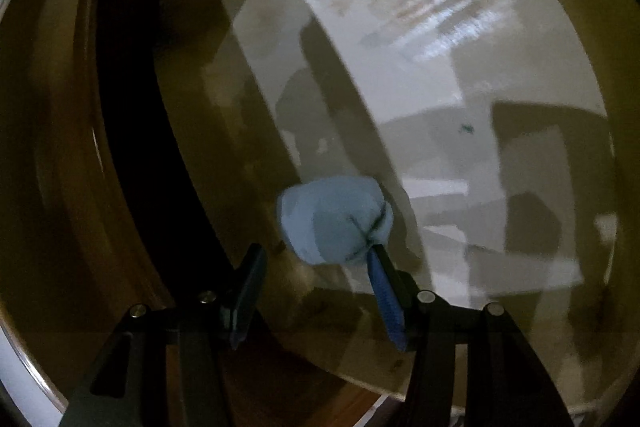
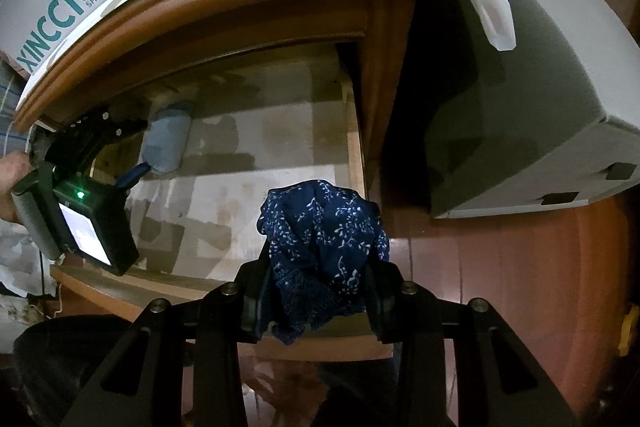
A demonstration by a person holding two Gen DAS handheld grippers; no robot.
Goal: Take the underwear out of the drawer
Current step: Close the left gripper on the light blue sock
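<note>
Item: open wooden drawer (image 2: 352,131) with pale paper lining; right gripper (image 2: 316,291) clamped on a bunched navy floral-print underwear piece (image 2: 324,235), held above the drawer's front edge. Left gripper (image 1: 316,259), jaws apart, stands inside the drawer with one fingertip touching a rolled light-blue cloth bundle (image 1: 334,219) on the lining. Step judged: extraction under way; next, the left jaws must straddle the bundle, close and lift.
</note>
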